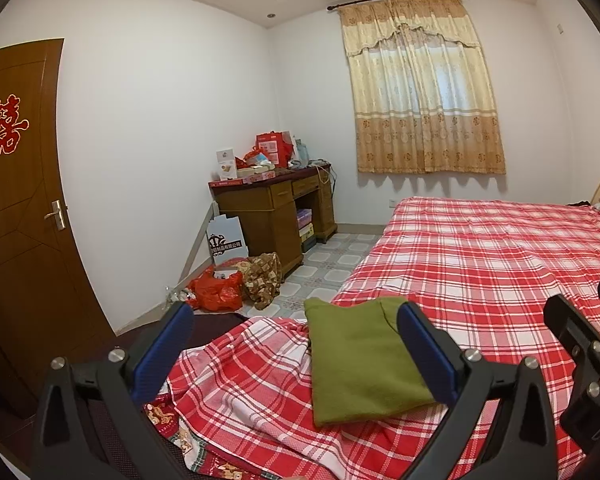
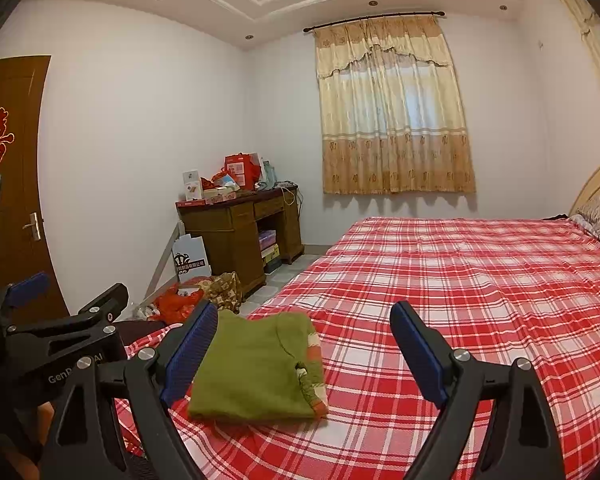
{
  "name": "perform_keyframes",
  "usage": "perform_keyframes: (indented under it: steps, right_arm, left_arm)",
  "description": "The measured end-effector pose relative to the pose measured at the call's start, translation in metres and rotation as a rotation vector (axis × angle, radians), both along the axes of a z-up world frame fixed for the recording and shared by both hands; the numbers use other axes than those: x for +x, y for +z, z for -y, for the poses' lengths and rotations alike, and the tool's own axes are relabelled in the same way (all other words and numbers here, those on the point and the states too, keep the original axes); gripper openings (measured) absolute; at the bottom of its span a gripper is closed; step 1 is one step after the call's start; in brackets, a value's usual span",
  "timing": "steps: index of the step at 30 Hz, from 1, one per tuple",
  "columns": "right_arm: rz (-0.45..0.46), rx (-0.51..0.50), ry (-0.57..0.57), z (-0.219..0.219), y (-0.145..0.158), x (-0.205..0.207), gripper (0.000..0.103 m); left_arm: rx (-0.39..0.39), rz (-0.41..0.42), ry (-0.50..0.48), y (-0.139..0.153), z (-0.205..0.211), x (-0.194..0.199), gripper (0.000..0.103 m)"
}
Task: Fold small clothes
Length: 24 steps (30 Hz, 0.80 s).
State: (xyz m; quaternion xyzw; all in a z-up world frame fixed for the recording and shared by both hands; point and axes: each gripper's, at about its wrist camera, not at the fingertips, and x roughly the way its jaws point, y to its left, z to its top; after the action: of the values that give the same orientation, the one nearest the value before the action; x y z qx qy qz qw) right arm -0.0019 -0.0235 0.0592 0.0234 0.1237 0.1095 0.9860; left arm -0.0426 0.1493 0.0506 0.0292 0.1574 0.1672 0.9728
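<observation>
Both grippers are held level above the near end of the bed, pointing along it toward the curtained window. The left gripper (image 1: 296, 344) has its 2 blue-padded fingers spread wide, holding nothing; the right gripper (image 2: 304, 344) is likewise wide apart and empty. The folded olive-green knit garment (image 1: 360, 364) lies flat on the red-and-white plaid bedsheet (image 1: 480, 264) near the bed's foot corner. "Gen" is legible on the left gripper's black body; the rest is hidden.
</observation>
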Motion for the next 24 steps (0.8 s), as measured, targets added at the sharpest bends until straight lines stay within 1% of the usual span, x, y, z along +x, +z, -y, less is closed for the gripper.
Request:
perform_keyframes:
  steps: [10, 18, 24]
  right_arm:
    - [-0.006, 0.001, 0.000, 0.002, -0.003, 0.001, 0.089]
    - [-0.027, 0.006, -0.009, 0.003, -0.009, 0.005, 0.089]
    - [-0.036, 0.007, -0.012, 0.002, -0.012, 0.005, 0.089]
  left_arm:
    - [-0.004, -0.020, -0.008, -0.002, 0.000, 0.006, 0.103]
    - [-0.016, -0.057, -0.017, -0.009, 0.001, 0.012, 0.103]
    - [-0.011, -0.060, -0.015, -0.010, 0.002, 0.013, 0.103]
